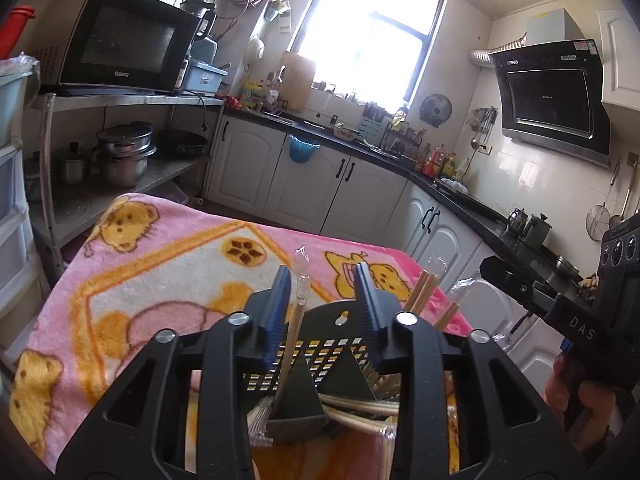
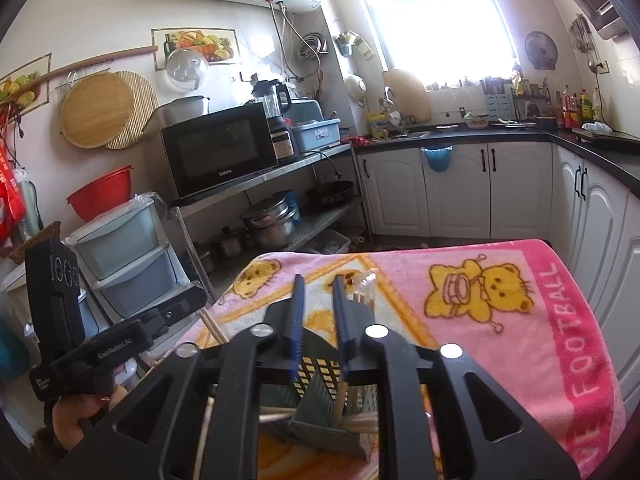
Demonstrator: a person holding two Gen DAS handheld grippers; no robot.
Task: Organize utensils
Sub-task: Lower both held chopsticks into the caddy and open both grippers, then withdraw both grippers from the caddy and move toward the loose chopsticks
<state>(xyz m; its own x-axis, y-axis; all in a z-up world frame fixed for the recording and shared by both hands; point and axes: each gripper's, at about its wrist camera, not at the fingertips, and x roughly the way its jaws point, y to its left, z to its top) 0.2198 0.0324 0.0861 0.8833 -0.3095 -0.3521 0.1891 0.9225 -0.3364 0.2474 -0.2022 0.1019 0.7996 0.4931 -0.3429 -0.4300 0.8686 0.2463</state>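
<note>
A pink blanket [image 1: 168,280] covers the table. A black utensil holder [image 1: 320,356] stands at its near edge. The left gripper [image 1: 324,300] is narrowly parted around a wrapped chopstick pair [image 1: 298,308], pads clear. The right gripper [image 2: 318,312] is narrowly parted, empty, above the holder.

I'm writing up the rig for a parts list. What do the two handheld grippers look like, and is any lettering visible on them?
Both are black plastic frames with triangular cut-outs and silver round bolts. The left gripper and right gripper carry flat fingers faced with ribbed blue pads. Each has a pistol-style black handle: the right one reads "DAS", the left "GenRobot.AI".
</note>
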